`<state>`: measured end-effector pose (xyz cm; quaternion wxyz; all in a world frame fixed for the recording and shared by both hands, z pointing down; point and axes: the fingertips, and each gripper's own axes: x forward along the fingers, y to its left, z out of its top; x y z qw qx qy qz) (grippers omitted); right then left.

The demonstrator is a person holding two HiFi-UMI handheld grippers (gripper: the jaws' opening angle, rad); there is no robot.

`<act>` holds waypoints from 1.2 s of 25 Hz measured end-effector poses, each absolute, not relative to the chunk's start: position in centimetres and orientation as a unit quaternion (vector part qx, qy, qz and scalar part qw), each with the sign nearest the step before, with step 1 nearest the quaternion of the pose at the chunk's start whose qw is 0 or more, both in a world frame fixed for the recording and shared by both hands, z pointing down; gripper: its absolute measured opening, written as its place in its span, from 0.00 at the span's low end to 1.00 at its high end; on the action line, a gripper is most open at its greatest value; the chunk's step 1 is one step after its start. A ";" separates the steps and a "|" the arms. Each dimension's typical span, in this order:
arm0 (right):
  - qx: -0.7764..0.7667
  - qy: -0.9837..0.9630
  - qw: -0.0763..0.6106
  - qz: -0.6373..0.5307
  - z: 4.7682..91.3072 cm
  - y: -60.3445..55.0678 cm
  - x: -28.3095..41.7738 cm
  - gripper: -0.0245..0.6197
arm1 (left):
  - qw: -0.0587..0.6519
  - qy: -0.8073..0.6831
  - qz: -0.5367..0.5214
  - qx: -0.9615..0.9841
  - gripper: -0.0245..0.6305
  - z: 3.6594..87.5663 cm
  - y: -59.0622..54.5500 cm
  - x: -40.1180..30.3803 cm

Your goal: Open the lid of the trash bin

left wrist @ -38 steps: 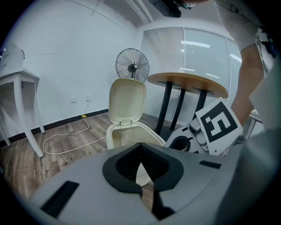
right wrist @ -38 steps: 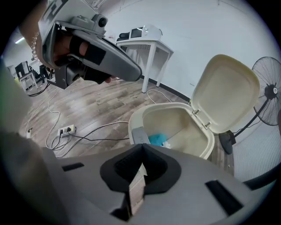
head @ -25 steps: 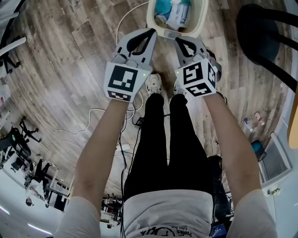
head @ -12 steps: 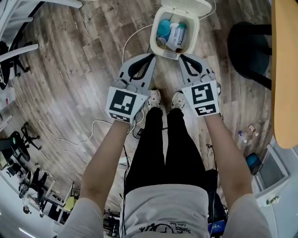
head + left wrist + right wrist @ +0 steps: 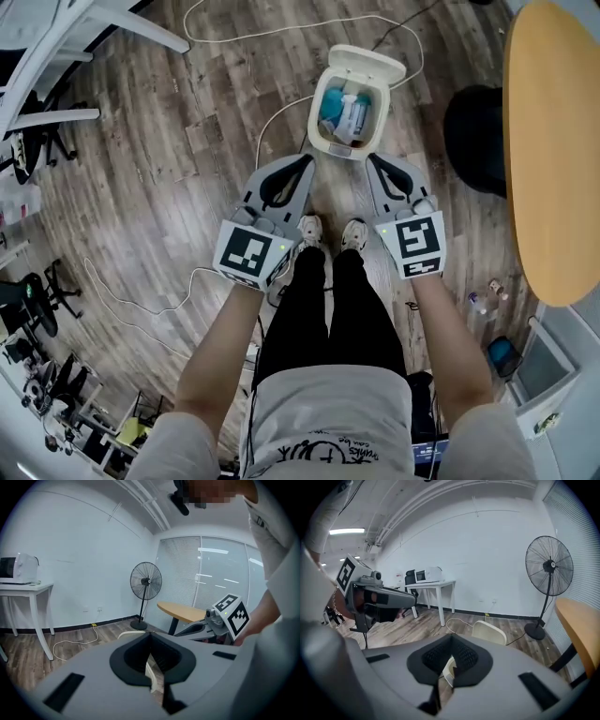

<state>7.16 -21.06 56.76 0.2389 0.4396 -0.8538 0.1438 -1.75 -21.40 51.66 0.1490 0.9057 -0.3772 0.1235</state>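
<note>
Bin's position: the trash bin (image 5: 317, 120) stands on the wooden floor (image 5: 187, 141), just ahead of the person's shoes (image 5: 309, 230) and between the two gripper tips.
Bin's heading: its long axis runs away from the person, skewed a little to the right in the head view, with the mouth facing up.
Lid: the lid (image 5: 367, 64) is open, thrown back at the far end, its inner face showing to the head camera.
Left gripper: the left gripper (image 5: 306, 162) has its jaws closed tip to tip on nothing, just short of the bin's near left corner.
Right gripper: the right gripper (image 5: 374, 161) is likewise closed and empty, near the bin's near right corner.
Change over the last second: the bin was cut off by the top edge of the head view, with both tips at its front rim. It now sits lower and looks smaller, the whole lid in sight, and a round table (image 5: 553, 150) has come into view at the right.
Contents: a teal item (image 5: 332, 105) and white packaging (image 5: 353, 114) lie inside the bin.
Behind: a white cable (image 5: 272, 28) trails past the lid.
</note>
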 end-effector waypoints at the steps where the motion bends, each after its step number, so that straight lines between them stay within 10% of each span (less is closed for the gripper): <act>1: 0.441 -0.855 0.233 0.142 55.5 -21.0 7.2 0.05 | 0.148 -0.376 0.119 0.907 0.06 50.5 -21.1 -1.8; 30: 0.482 -0.867 0.110 0.065 22.2 -13.8 8.9 0.05 | 0.064 -0.367 0.014 0.928 0.06 19.1 -12.8 -2.4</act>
